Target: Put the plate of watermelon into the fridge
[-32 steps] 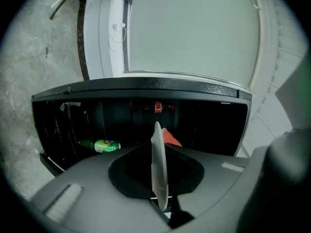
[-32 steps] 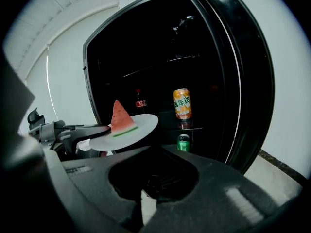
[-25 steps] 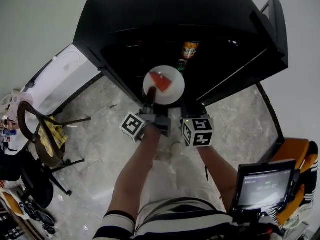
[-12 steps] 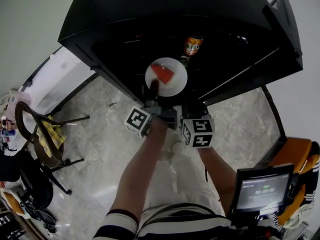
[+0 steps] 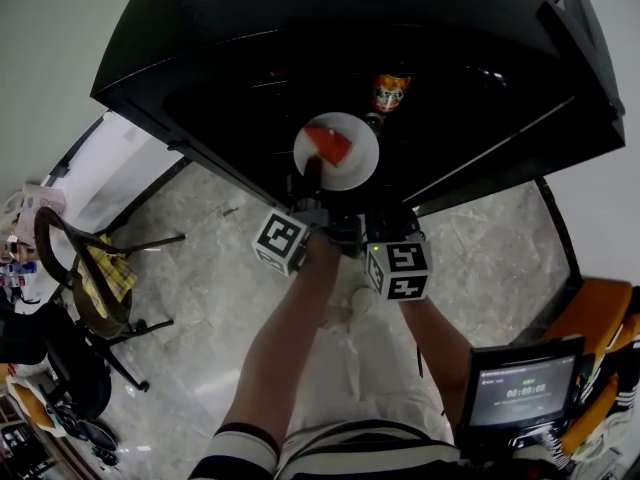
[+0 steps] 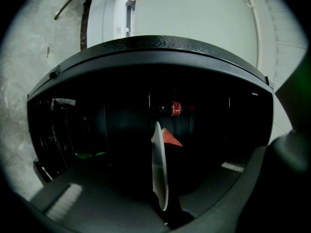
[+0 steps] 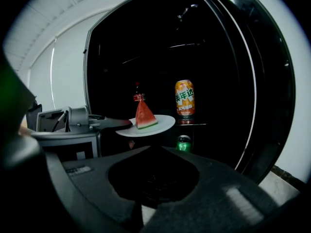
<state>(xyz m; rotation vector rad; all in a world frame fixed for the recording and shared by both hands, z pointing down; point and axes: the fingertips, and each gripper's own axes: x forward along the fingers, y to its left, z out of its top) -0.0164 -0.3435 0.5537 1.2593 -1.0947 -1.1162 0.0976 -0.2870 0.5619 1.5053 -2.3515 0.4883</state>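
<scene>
The black fridge (image 5: pixel 250 58) stands open on the pale marble floor (image 5: pixel 200 278), its inside dark. A chair (image 5: pixel 85 268) stands well off to the left, and a small screen (image 5: pixel 520 393) shows at the lower right. The left tongs (image 5: pixel 311 176) reach into the fridge's opening and are clamped on the near rim of the white plate (image 5: pixel 352 163), which they hold level in the dark of the opening; whether it touches a shelf cannot be told. The right tongs (image 5: pixel 385 218) hang just beside them, below the plate, with their jaws together and nothing between them. On a shelf behind the plate stands an orange can (image 7: pixel 184 97), with a green can (image 7: pixel 183 143) lower down and a red-labelled bottle (image 7: pixel 138 97) further back. A red watermelon wedge (image 5: pixel 328 143) sits on the plate, green rind down, towards the side of the left tongs
</scene>
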